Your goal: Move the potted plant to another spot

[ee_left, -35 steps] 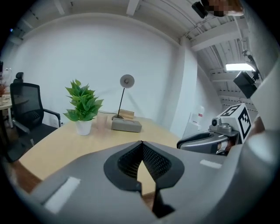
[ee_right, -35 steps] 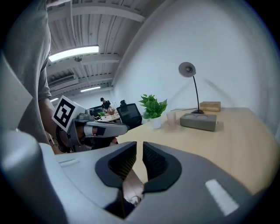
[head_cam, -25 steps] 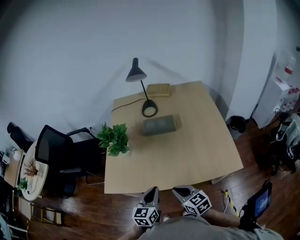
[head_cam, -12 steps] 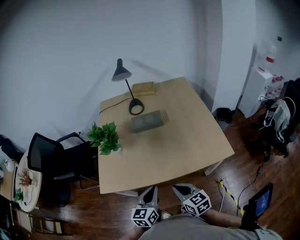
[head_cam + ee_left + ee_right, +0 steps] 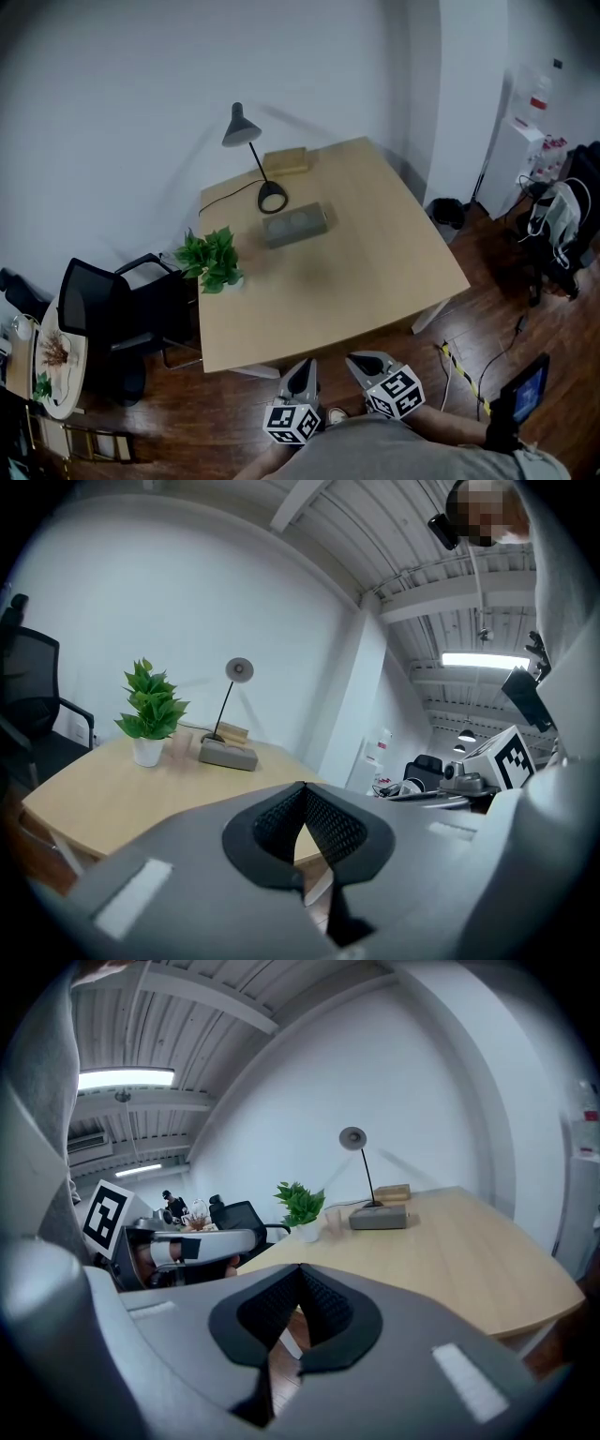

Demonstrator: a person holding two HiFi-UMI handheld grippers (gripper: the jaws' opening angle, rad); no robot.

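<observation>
Left gripper (image 5: 302, 786): held low at the person's front, short of the table; jaws clenched tip to tip, nothing between.
Right gripper (image 5: 300, 1267): just beside the left; jaws pressed together, empty.
Table (image 5: 366, 272): pale wood, ahead of both grippers.
Potted plant (image 5: 212, 262): upright in a white pot at the table's left edge, well apart from both grippers.
Chair (image 5: 103, 309): black, on the floor beside that edge.
Grey box (image 5: 294, 225): farther in, right of the plant.
Lamp (image 5: 272, 197): base just behind the box.
</observation>
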